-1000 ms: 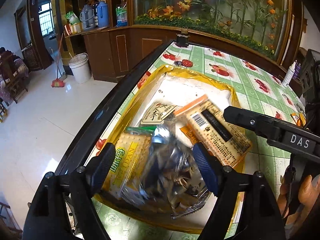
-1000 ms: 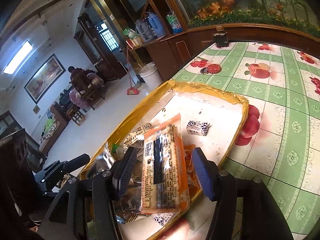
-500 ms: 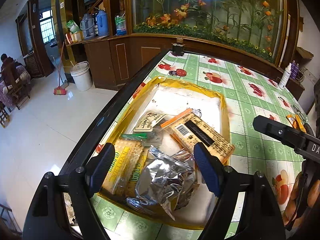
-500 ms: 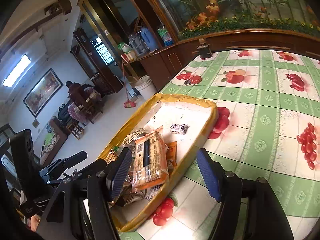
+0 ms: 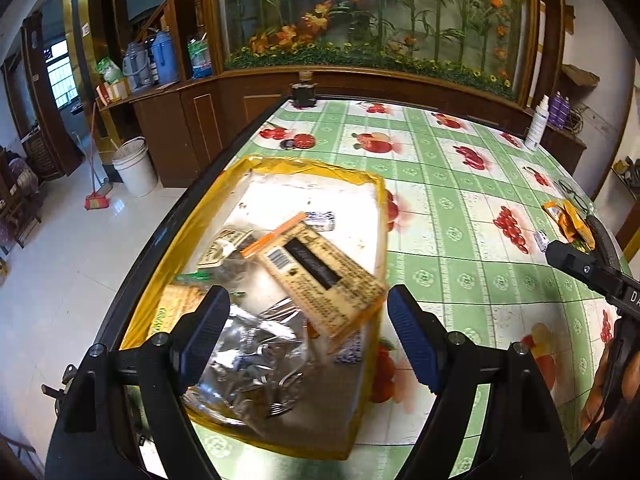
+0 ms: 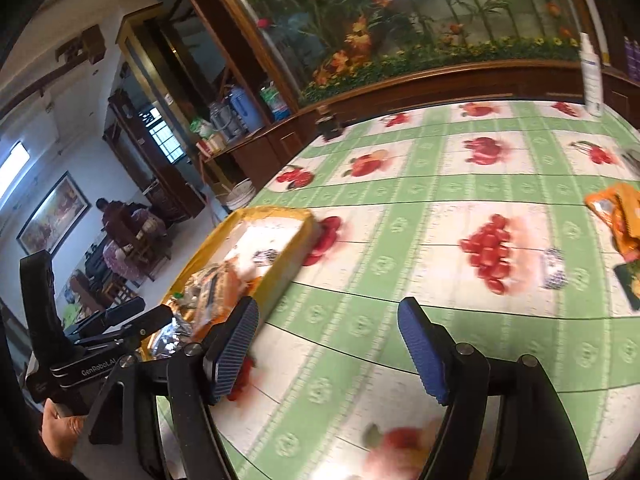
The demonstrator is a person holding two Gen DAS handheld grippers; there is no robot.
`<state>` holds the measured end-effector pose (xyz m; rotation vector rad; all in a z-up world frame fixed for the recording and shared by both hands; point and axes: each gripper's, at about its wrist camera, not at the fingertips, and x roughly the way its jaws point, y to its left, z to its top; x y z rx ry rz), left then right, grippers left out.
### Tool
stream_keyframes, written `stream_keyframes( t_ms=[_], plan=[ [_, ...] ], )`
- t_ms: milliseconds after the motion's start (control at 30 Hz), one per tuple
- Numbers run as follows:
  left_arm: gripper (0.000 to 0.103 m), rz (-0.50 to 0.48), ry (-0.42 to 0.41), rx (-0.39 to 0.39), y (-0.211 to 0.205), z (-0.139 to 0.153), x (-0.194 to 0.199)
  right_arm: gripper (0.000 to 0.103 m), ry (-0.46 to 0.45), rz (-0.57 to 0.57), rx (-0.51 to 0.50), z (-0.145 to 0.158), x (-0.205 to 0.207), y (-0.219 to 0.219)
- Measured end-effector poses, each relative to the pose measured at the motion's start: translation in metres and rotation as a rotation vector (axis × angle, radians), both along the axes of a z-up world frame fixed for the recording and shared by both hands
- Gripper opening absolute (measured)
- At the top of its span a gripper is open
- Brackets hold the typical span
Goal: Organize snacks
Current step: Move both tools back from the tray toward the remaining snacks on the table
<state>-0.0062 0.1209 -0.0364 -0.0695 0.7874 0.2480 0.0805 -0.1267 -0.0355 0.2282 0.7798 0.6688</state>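
Note:
A yellow-rimmed tray point(image 5: 370, 178) lies on the table's left side and holds several snacks: a long orange-edged packet point(image 5: 316, 272), a silver foil bag point(image 5: 256, 364), a yellow biscuit pack point(image 5: 172, 308) and a small blue-white candy point(image 5: 320, 220). My left gripper point(image 5: 308, 334) is open and empty above the tray's near end. My right gripper point(image 6: 328, 350) is open and empty over bare tablecloth, right of the tray point(image 6: 298, 240). Loose orange packets point(image 6: 618, 216) and a small blue-white candy point(image 6: 554, 268) lie at the far right.
The table has a green fruit-print cloth point(image 5: 460, 208). A white spray bottle point(image 6: 592, 76) and a dark jar point(image 5: 304, 90) stand at its far edge. A wooden cabinet point(image 5: 176, 120) and a white bucket point(image 5: 134, 166) are left of the table.
Both grippers have pulled back and up from the tray. The right gripper has swung right, away from the orange-edged packet, which now lies in the tray.

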Motion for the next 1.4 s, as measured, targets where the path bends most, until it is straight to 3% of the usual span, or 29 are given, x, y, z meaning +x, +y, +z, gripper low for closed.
stream_keyframes(
  t_ms=[433,1067,1400],
  plan=[
    [0.081,-0.119,0.041,-0.017,-0.054,-0.009,0.022,0.083,0.006,-0.164,-0.073,-0.011,0.002,-0.094],
    [0.084,-0.343,0.080,-0.011,-0.166,-0.016,0.074,0.085,0.006,-0.300,-0.149,-0.023,0.007,-0.171],
    [0.083,-0.397,0.143,-0.085,-0.205,-0.038,0.113,0.085,0.013,-0.336,-0.128,-0.026,0.028,-0.211]
  ],
)
